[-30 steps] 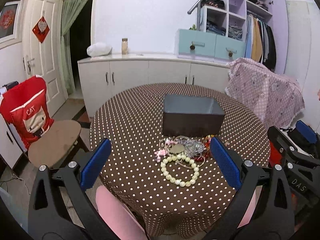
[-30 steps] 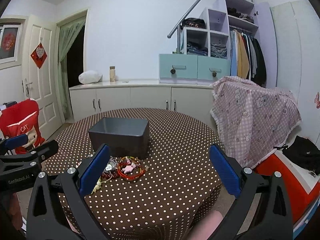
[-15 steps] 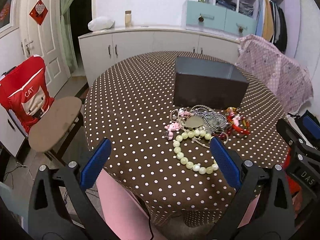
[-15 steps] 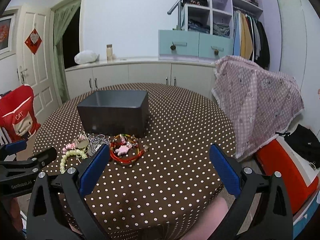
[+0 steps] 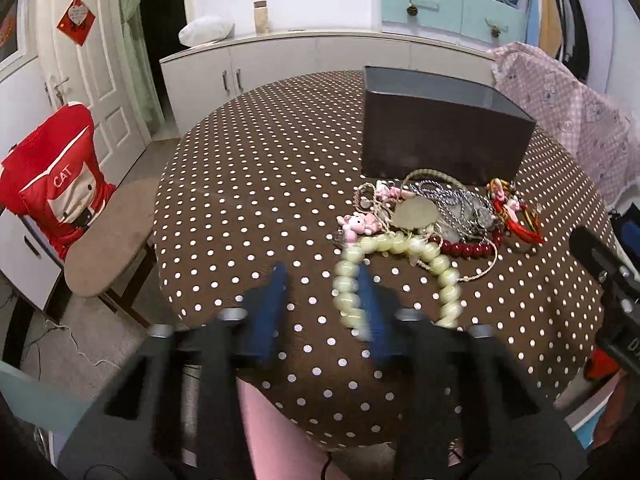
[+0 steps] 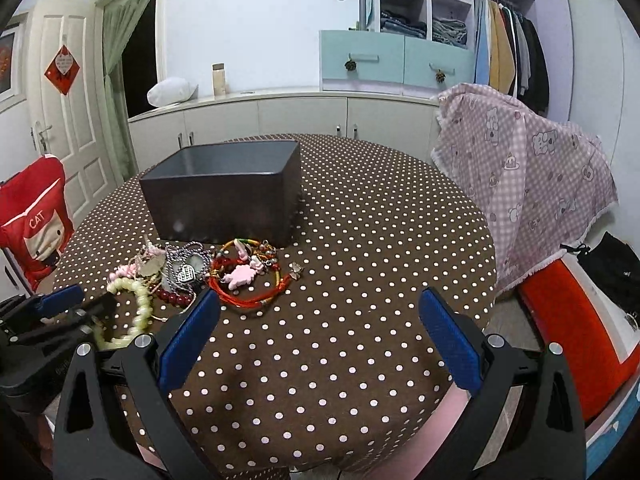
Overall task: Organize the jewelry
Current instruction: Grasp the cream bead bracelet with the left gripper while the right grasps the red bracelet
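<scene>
None of the jewelry is in the box [image 6: 224, 196] yet, as far as I can see: the part of its inside that shows looks bare, though its floor is hidden from me. Every piece lies in one tangled heap on the worktop [image 6: 360, 260], just at the 6 o'clock side of the box.

My left tool [image 5: 322, 308] is blurred, its blue fingers [image 5: 272, 300] drawn partway together, and one side of the pale bead bracelet [image 5: 400, 248] lies between them. I cannot tell whether they have clamped on the beads or merely straddle them. My right tool [image 6: 320, 336] hangs with its fingers wide apart and nothing between them, above bare cloth at about 5 o'clock from the heap.

Seen from the right wrist, the red cord bracelet [image 6: 248, 292] with the pink charm [image 6: 240, 276] sits at the heap's 3 o'clock edge, the silver chain with a heart pendant [image 6: 186, 272] in the middle, dark red beads [image 6: 174, 298] just below it, and the pale beads at 9 o'clock.

So I judge the work is at its very start. The first pick is only now being attempted, and all the pieces remain to be lifted, untangled and put into the box.
</scene>
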`<state>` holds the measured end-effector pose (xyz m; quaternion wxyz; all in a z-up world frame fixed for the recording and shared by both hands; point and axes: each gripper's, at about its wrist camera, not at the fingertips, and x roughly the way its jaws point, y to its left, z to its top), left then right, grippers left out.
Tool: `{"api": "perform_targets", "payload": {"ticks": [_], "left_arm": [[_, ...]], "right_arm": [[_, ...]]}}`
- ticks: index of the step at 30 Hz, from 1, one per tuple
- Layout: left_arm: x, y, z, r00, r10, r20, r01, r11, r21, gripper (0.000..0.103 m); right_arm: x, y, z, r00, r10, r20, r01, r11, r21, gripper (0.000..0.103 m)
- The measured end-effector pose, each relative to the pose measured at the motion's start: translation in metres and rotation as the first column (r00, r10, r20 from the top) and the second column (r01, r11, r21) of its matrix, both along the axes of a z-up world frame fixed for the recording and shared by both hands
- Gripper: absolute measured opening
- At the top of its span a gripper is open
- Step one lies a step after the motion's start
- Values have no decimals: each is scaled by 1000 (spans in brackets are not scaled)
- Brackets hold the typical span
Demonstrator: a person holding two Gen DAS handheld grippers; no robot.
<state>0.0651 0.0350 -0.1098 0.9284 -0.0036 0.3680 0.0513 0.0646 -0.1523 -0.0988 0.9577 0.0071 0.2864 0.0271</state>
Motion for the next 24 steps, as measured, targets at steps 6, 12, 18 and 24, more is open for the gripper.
{"api": "perform_targets", "payload": {"ticks": [6, 12, 18, 24], "left_arm": [[5, 26, 1, 1000, 22, 5, -21, 984, -176, 11], [4, 38, 0, 999, 20, 28, -13, 972, -236, 11], [4, 40, 2, 995, -5, 95, 29, 965, -259, 11], [-2, 42, 8, 983, -47, 180, 94, 960, -264, 11]], "right_arm": [[2, 6, -4, 994, 106, 9, -106, 994, 17, 95], [0, 24, -6, 985, 162, 60, -159, 986, -49, 77], [13, 41, -20, 981, 195, 14, -192, 975, -112, 52], [22, 48, -26, 979, 203, -4, -202, 969, -142, 13]]}}
